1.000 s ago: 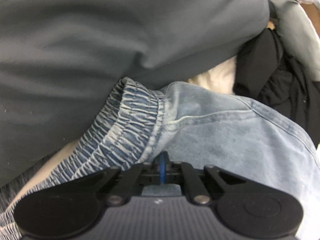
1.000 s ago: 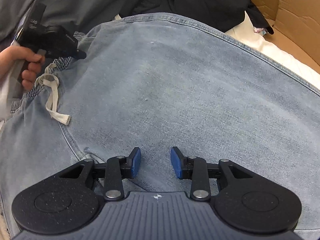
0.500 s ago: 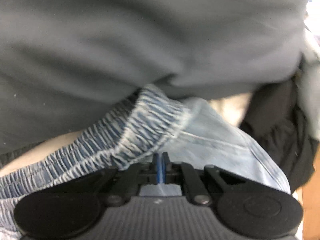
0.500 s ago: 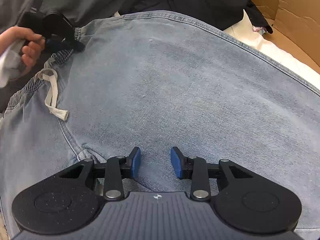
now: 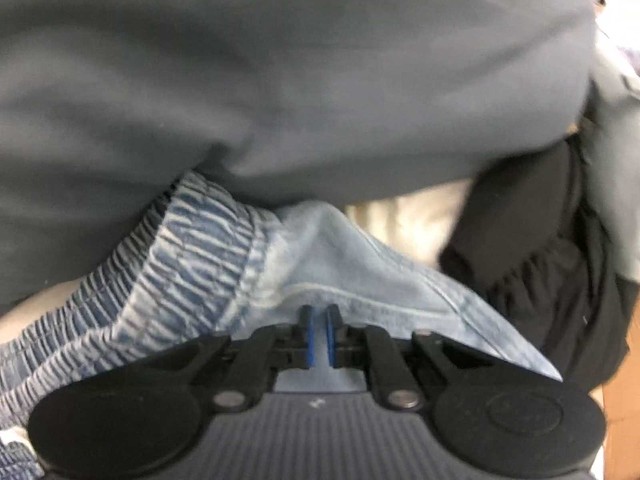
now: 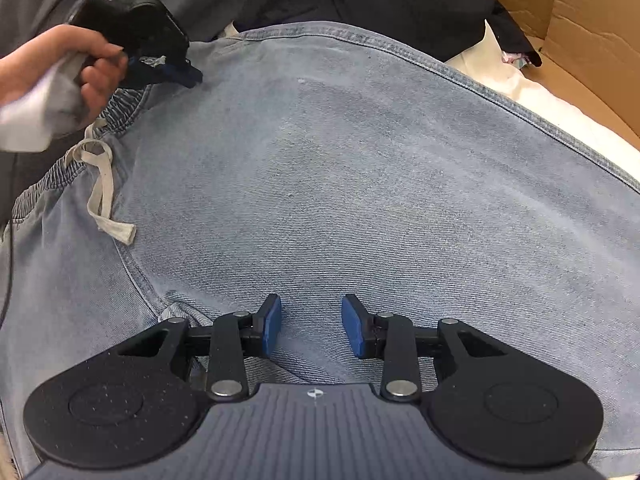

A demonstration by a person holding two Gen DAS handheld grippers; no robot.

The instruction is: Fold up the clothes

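Light blue denim jeans [image 6: 360,184] lie spread flat, with an elastic waistband [image 5: 192,264] and a cream drawstring [image 6: 102,192] at the left. My left gripper [image 5: 319,336] is pinched on the denim just below the waistband, its blue pads only a narrow slit apart, and the cloth tents up ahead of it. In the right wrist view a hand [image 6: 60,80] holds the left gripper [image 6: 188,74] at the jeans' top left corner. My right gripper [image 6: 311,326] stands open over the middle of the jeans, with nothing between its fingers.
A large grey garment [image 5: 280,72] hangs close over the left gripper. Black clothes [image 6: 400,0] and white fabric [image 6: 532,92] lie beyond the jeans. A cardboard box wall [image 6: 580,20] stands at the far right.
The left gripper has dragged the waistband corner rightwards across the jeans, and its pads now show a slightly wider slit. The right gripper has stayed put and open.
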